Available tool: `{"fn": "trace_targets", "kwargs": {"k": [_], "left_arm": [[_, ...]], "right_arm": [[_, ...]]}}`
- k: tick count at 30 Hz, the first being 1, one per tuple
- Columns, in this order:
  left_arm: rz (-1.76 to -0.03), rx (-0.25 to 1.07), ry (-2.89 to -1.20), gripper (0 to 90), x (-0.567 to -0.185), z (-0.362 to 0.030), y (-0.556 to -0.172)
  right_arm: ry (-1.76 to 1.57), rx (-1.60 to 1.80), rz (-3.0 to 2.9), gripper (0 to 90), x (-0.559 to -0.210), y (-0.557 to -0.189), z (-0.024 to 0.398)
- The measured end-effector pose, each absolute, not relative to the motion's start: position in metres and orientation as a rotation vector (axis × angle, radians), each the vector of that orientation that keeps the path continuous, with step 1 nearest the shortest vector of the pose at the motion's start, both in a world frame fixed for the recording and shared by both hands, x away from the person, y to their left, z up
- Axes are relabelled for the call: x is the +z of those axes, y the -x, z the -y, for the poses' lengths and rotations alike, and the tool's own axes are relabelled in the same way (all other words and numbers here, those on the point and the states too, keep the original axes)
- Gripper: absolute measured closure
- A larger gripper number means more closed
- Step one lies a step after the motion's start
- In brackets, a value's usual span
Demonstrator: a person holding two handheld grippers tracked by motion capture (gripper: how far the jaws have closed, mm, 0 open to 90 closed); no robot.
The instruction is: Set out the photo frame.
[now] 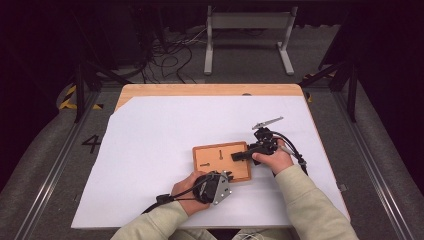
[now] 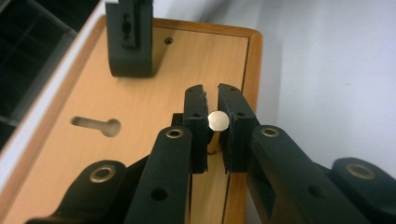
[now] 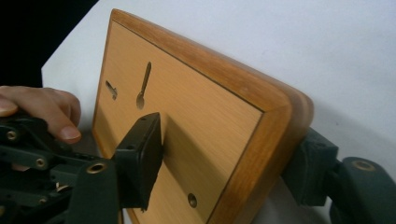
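A wooden board point(image 1: 215, 165) with two keyhole slots point(image 1: 220, 153) lies on the white sheet. My right gripper point(image 1: 240, 156) is shut on the board's right corner point(image 3: 201, 121): one jaw lies against the top face, the other on the underside. In the left gripper view that top jaw rests on the board point(image 2: 154, 93). My left gripper point(image 2: 212, 91) is shut on a small pin point(image 2: 218, 120) with a round pale head and a brass shaft. It holds the pin over the board's near edge point(image 1: 227, 176). One slot point(image 2: 95, 125) lies to the left of the pin.
White sheet point(image 1: 150, 150) covers most of the wooden table point(image 1: 210, 90); its front edge is just below my forearms. A small drilled hole point(image 3: 192, 199) sits near the gripped corner. A white metal stand point(image 1: 247, 35) and cables lie on the floor beyond the table.
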State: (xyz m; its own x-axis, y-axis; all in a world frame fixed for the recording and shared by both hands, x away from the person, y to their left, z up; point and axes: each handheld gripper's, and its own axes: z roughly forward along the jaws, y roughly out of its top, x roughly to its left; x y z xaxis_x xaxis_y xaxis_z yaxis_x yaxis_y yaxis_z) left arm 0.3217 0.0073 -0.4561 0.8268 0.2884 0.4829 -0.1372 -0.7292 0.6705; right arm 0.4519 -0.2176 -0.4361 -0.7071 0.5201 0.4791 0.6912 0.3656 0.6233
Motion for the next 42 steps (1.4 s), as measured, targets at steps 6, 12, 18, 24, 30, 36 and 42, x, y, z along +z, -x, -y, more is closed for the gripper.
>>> {"fn": "trace_targets", "kwargs": {"k": [6,12,18,24,30,36,42], "left_arm": [[-0.184,0.547,-2.243,66.0,-0.444,-0.018,-0.322],[-0.266,0.397,-2.107,50.9,-0.417,-0.043,-0.316],[-0.313,0.389,-2.040,48.9,-0.406,-0.061,-0.320],[-0.393,0.401,-1.981,47.3,-0.399,-0.082,-0.327],[-0.476,0.439,-1.910,46.1,-0.392,-0.099,-0.330],[-0.537,0.465,-1.841,46.1,-0.386,-0.117,-0.335],[-0.615,0.464,-1.790,44.9,-0.388,-0.132,-0.341]], "right_arm": [[1.005,-1.276,2.472,46.1,-0.424,-0.444,0.224],[0.918,-1.301,2.558,49.6,-0.414,-0.433,0.226],[0.832,-1.318,2.663,51.5,-0.406,-0.418,0.227],[0.723,-1.349,2.757,53.7,-0.402,-0.402,0.230],[0.636,-1.352,2.868,54.1,-0.398,-0.389,0.229],[0.553,-1.317,2.971,55.9,-0.393,-0.374,0.228],[0.500,-1.285,3.057,57.8,-0.389,-0.360,0.226]]}}
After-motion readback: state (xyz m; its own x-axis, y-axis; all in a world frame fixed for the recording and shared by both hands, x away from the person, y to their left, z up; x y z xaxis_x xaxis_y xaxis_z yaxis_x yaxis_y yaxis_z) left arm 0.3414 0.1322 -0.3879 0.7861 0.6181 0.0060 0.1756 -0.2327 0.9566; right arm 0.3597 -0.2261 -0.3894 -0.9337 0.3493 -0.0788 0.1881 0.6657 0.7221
